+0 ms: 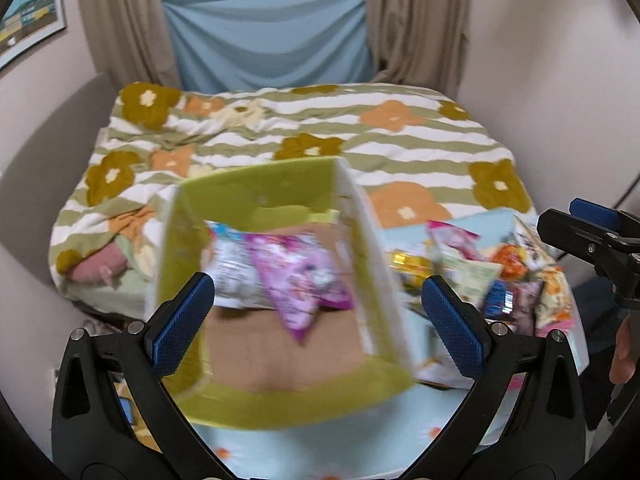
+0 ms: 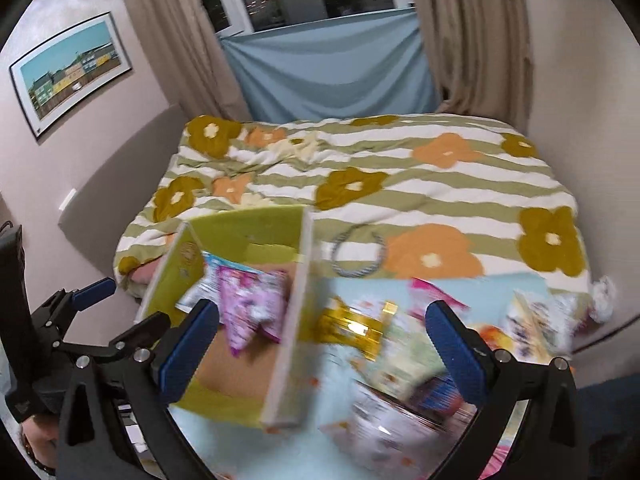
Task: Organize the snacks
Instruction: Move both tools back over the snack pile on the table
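Left gripper (image 1: 318,300) spread wide, holding nothing, hanging over the green box (image 1: 256,188). Right gripper (image 2: 322,334) also spread wide and empty, above the loose snacks, just right of the box wall.

Inside the box, on the brown floor: a purple packet (image 1: 298,280) lying partly over a white packet (image 1: 230,268). To the right of the box, on the light blue cloth (image 1: 320,440): the snack pile (image 1: 500,276), with a gold packet (image 2: 352,326) nearest to the white wall and pink, orange and blue wrappers farther right. Much blur here, so single packets hard to tell apart.

Beyond, the striped flower blanket (image 1: 400,144) on the bed, with a small ring (image 2: 358,254) lying far behind the pile.

Possible trouble, as a judgement: soft, slippery bags, crowded and overlapping, so easy to pinch two at once or only a corner, then to drop it on the way. Also easy to knock the right box wall with the left finger and shift the light box on the soft cloth.
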Demonstrator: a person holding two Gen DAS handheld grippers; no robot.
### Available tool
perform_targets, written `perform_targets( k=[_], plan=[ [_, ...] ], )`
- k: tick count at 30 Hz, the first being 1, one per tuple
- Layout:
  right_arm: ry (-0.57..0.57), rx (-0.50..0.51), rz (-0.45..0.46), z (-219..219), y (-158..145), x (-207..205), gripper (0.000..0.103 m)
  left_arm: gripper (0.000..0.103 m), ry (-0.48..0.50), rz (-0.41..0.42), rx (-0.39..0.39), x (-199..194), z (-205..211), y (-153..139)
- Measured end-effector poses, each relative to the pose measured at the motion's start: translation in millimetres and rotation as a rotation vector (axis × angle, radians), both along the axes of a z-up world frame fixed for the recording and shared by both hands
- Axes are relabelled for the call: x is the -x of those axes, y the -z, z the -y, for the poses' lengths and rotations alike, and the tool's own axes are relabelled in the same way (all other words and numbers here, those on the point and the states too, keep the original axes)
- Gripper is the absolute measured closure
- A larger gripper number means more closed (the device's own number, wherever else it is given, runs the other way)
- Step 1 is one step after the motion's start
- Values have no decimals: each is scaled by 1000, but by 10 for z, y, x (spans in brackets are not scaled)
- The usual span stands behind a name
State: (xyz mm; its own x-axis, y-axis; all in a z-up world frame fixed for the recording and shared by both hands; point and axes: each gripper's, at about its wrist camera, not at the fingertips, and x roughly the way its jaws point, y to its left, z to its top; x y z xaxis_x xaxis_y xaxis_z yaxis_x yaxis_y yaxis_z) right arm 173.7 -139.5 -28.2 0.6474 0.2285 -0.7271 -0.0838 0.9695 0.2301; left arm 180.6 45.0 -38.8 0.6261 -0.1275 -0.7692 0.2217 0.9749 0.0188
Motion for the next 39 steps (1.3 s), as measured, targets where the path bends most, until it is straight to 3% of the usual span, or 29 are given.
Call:
perform_targets(
  k=[8, 17, 28, 39],
  plan=[
    [88, 41, -25, 960, 152, 635, 0, 0, 48, -60, 1, 420, 927, 232],
    [126, -12, -123, 1649, 592, 1105, 0, 0, 39, -105, -53, 780, 1460, 693],
    [206, -94, -233, 1684, 1346, 1336, 0, 0, 131, -139, -165, 767, 1691, 1422],
    [240, -47, -246, 1483, 1570, 1301, 0, 1, 207, -201, -148, 522, 1681, 1790]
  ],
)
